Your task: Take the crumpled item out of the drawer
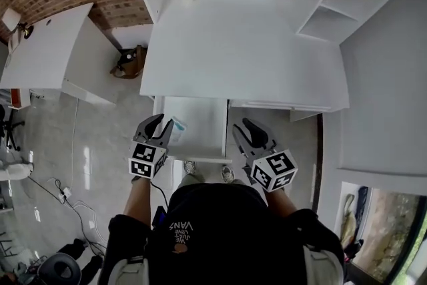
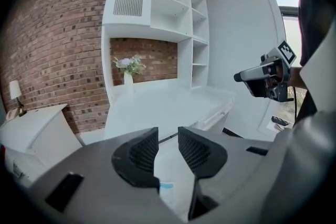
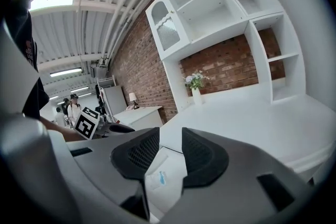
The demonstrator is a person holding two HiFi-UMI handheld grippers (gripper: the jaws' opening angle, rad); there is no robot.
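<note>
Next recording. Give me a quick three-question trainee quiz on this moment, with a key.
1. True or false: the drawer under the desk is pulled open.
2. The left gripper and right gripper are: A open and empty; B both shut; C holding the vase.
3. Fill in: the crumpled item lies in the drawer, nearest the ____ gripper.
Key: 1 true; 2 A; 3 left.

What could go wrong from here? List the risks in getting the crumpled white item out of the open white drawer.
1. The small crumpled white item with a blue mark lies near the left wall of the open white drawer. The open, empty left gripper may strike that wall or the rim.
2. The item looks thin and light, so the jaws might push it along the drawer floor instead of pinching it.
</note>
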